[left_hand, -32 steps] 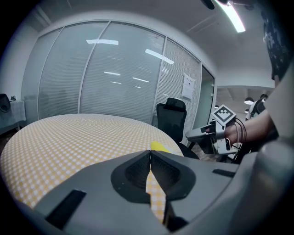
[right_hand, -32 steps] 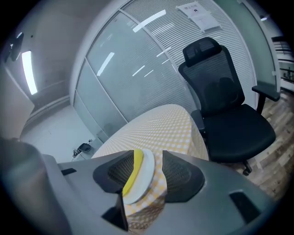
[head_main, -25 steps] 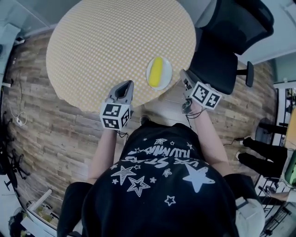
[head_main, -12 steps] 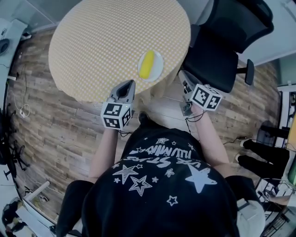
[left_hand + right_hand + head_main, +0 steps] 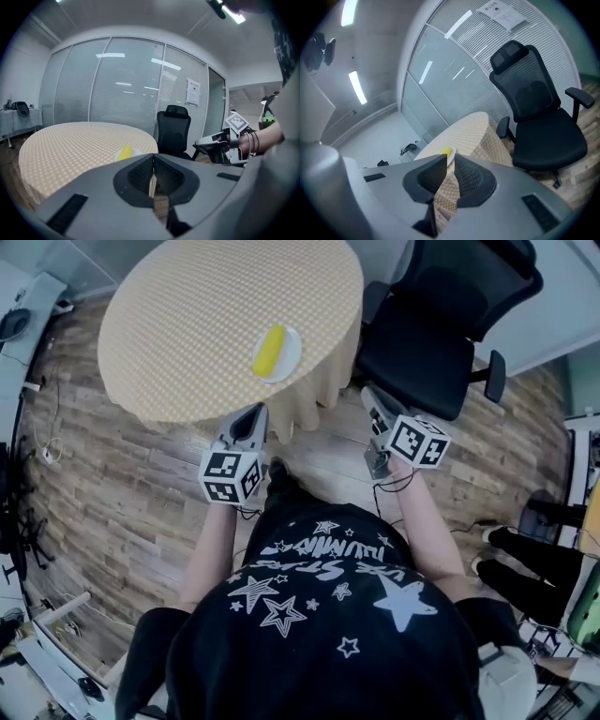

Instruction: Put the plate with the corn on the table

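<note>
The white plate (image 5: 277,352) with the yellow corn cob (image 5: 268,351) rests on the round table (image 5: 178,324) near its near right edge. Both grippers hang over the wooden floor, short of the table and apart from the plate. My left gripper (image 5: 254,412) is shut, its jaws touching with nothing between them; past its jaws the left gripper view shows the corn (image 5: 124,152). My right gripper (image 5: 367,393) has just been closing and holds nothing; its jaws stand almost together (image 5: 449,159), with the corn (image 5: 446,151) far beyond them.
A black office chair (image 5: 441,324) stands right of the table, close to my right gripper. The checked tablecloth (image 5: 487,140) hangs down the table's side. Glass partition walls (image 5: 117,89) lie behind. Cables and gear sit along the left floor edge (image 5: 37,456).
Both grippers have drawn back from the table edge over the floor. The plate with the corn has stayed on the table, now farther from both grippers.
</note>
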### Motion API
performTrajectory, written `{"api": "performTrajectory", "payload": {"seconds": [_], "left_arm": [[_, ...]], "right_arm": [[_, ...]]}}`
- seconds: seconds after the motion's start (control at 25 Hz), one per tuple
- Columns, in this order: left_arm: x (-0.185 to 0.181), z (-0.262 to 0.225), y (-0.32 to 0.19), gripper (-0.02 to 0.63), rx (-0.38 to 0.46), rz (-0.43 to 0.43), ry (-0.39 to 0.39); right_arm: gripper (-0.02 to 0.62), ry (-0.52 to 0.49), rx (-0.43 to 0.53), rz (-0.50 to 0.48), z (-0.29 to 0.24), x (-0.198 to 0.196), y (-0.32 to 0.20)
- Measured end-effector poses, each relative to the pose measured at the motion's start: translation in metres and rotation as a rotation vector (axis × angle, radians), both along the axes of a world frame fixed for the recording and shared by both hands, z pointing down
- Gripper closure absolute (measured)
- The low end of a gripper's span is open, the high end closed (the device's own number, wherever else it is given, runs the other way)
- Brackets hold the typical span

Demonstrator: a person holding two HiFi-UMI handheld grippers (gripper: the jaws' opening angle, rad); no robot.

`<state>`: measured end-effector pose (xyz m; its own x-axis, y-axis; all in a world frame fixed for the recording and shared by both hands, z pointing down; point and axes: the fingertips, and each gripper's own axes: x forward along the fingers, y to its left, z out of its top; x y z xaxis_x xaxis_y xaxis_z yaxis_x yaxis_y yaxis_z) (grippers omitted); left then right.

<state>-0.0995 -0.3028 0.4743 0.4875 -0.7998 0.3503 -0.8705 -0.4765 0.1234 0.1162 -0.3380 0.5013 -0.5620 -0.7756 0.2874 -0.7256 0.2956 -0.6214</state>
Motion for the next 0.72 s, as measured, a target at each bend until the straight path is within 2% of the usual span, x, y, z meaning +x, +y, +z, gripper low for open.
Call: {"api": "performTrajectory", "payload": {"seconds": [0.4,0.6,0.72], "left_arm": [[0.039,0.003,0.111,0.598,-0.010,-0.161,-0.027],[0.043,-0.014,0.160,0.598,0.019,-0.265,-0.030],[0.041,-0.023,0.184,0.598,0.026,-0.296,-0.042]], "right_arm": [[0.535,-0.044,0.002,-0.110,0.012,0.053,0.087],[0.535,-0.033,0.015,-0.180,0.013,0.069,0.125],[0.535,-0.038,0.019,-0.198,0.011,0.072,0.138]]}}
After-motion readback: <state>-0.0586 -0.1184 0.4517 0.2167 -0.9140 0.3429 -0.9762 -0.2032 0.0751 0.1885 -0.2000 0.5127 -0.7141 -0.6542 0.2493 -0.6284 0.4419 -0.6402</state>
